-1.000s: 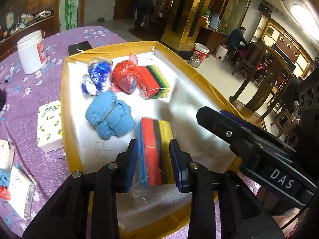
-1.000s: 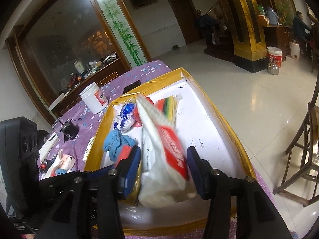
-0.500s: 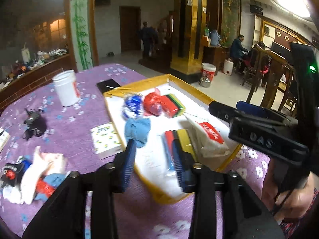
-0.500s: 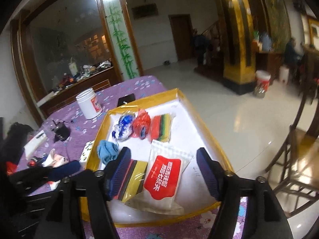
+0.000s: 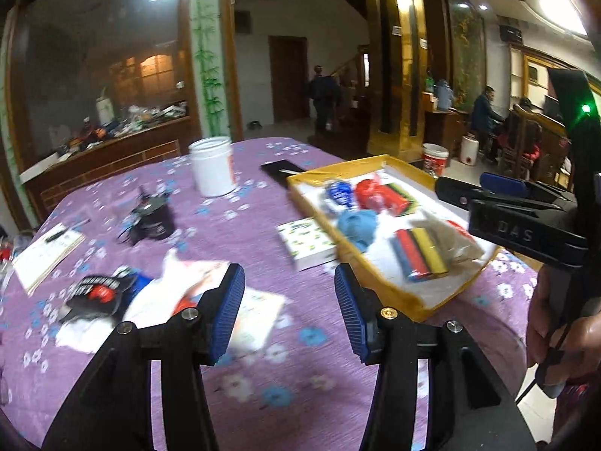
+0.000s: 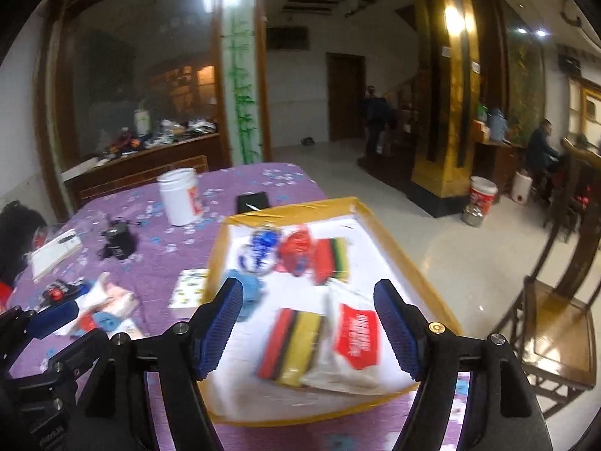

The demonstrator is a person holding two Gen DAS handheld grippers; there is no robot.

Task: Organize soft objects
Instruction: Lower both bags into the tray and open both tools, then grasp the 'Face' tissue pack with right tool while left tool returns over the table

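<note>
A yellow-rimmed white tray (image 6: 428, 278) (image 5: 379, 285) holds soft things: a striped sponge pack (image 6: 293, 342) (image 5: 422, 253), a white bag with a red label (image 6: 353, 338), a blue cloth (image 5: 357, 225), a blue-white bundle (image 6: 263, 242), a red bundle (image 6: 296, 250) and a second sponge pack (image 6: 332, 259). My left gripper (image 5: 289, 308) is open and empty above the purple cloth, left of the tray. My right gripper (image 6: 306, 325) is open and empty above the tray's near end. A pile of soft packets (image 5: 176, 285) lies on the cloth under the left gripper.
A white jar (image 5: 211, 165), a black device (image 5: 152, 220), a dark phone (image 5: 281, 169), a tissue pack (image 5: 306, 242) and a notepad (image 5: 45, 251) lie on the purple table (image 5: 244, 376). A wooden chair (image 6: 556, 323) stands right of the table.
Both grippers let go of their items in the tray, opened wide and pulled back. The left gripper swung left toward the pile on the cloth.
</note>
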